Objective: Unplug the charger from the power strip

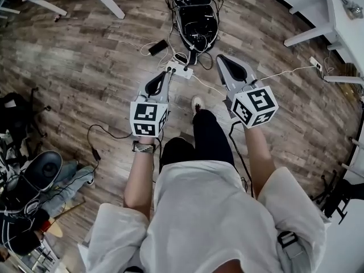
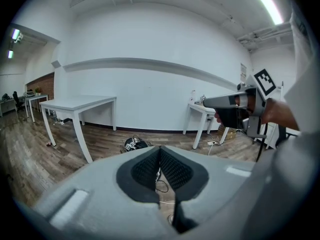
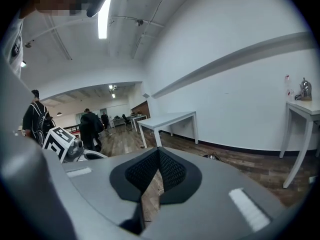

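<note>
A white power strip (image 1: 181, 71) lies on the wooden floor amid tangled cables, with a dark plug or charger (image 1: 182, 58) at its far end. My left gripper (image 1: 168, 73) hangs over the strip's near left end, jaws shut and empty. My right gripper (image 1: 222, 58) floats to the right of the strip, also shut with nothing in it. In the left gripper view the closed pads (image 2: 160, 148) cover the strip; only cables (image 2: 161, 186) show below them. The right gripper view shows its pads (image 3: 159, 149) meeting over bare floor.
A black bag (image 1: 196, 16) with wires lies beyond the strip, and a dark phone-like device (image 1: 158, 47) to its left. A second white strip (image 1: 315, 65) lies at the right. White tables (image 1: 318, 16) stand at the back; bags and shoes (image 1: 34, 175) crowd the left. My shoe (image 1: 197, 103) is near.
</note>
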